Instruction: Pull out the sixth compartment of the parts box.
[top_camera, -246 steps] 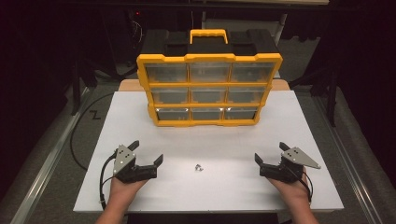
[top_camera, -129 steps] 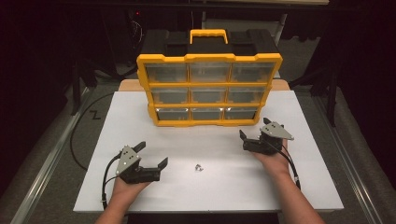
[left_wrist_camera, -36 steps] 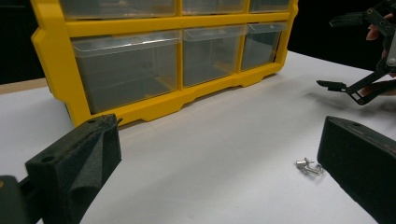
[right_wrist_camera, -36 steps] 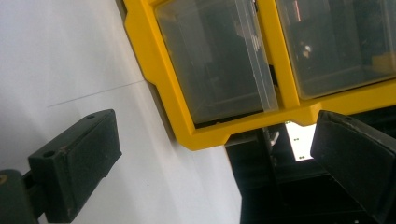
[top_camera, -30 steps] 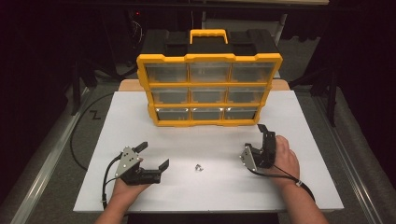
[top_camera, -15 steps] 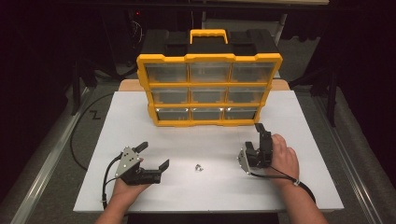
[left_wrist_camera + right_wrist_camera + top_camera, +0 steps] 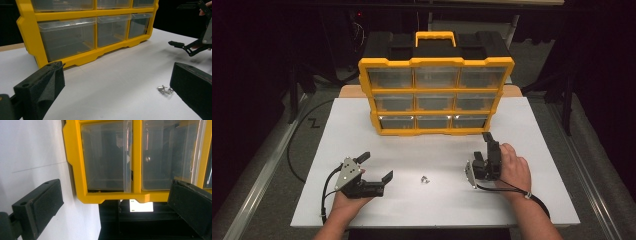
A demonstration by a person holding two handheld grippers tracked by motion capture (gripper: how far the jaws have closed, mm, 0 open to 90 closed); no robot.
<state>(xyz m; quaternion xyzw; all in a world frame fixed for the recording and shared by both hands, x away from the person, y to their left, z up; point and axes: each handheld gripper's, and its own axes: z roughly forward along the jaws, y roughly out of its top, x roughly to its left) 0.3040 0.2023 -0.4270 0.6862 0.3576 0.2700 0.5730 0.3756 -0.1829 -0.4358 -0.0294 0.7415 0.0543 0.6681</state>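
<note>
We've got the small silver metal screws [image 7: 425,179] lying loose on the white desk [image 7: 532,130] between us, just right of our left gripper [image 7: 376,166], fingers wide, nearer than the rolled-over right gripper [image 7: 486,146], also wide.

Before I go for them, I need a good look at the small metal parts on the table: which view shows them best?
The left gripper view: the small metal parts lie close, beside the right-hand jaw, and look like a few small silver screws. In the high view they are a tiny glint on the white table, between the two grippers.
</note>
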